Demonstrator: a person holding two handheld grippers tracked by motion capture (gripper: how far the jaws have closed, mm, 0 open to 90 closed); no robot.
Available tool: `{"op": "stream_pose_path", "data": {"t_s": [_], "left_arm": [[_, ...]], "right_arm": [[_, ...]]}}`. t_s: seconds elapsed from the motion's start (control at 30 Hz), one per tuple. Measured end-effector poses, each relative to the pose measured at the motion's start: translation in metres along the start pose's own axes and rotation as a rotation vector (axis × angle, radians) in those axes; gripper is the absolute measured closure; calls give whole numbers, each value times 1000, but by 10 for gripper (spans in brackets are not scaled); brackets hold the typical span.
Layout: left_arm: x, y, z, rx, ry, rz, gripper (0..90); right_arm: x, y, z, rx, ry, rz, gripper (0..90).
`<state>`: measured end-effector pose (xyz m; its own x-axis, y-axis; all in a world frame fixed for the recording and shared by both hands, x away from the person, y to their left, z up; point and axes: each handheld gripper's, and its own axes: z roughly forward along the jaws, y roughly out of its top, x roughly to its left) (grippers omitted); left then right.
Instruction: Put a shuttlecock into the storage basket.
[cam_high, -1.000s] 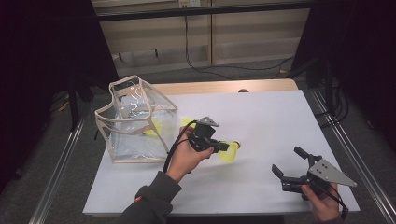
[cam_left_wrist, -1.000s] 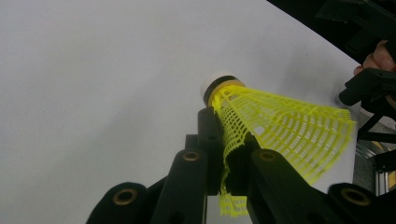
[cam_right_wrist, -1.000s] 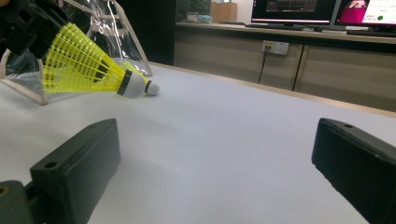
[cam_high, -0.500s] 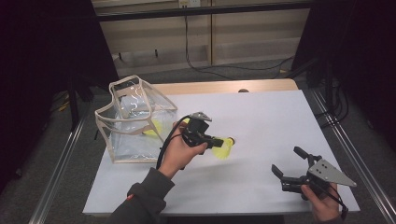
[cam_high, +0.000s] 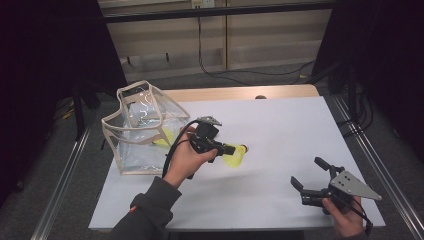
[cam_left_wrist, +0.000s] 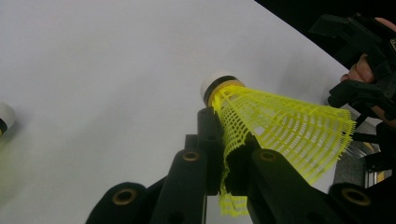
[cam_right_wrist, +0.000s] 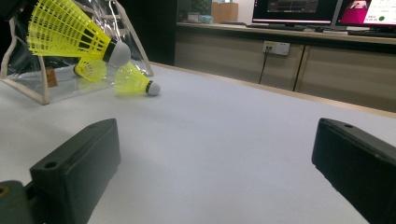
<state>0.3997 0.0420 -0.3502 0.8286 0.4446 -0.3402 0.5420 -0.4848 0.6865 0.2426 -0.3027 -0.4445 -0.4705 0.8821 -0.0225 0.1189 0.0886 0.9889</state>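
Between left tool (cam_left_wrist: 227, 161) jaws, shuttlecock (cam_left_wrist: 280, 123)

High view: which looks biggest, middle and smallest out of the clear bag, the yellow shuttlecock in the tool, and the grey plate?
1. Clear bag, plainly the largest.
2. Grey three-cornered plate on the right tool.
3. Yellow shuttlecock held by the left tool, smallest, though the plate sits nearer the camera, so that gap is unsure.

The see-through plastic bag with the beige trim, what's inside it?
One yellow mesh shuttlecock lies inside the see-through plastic bag, seen through its wall. The bag's far corners are too glary and creased to tell if more hides there.
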Motion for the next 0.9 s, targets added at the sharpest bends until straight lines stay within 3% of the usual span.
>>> {"op": "stream_pose_path", "data": {"t_s": [0.9], "left_arm": [[2,13,-34,2,10,-5,874]], "right_arm": [[1,1,0,-4,0,2,11]]}}
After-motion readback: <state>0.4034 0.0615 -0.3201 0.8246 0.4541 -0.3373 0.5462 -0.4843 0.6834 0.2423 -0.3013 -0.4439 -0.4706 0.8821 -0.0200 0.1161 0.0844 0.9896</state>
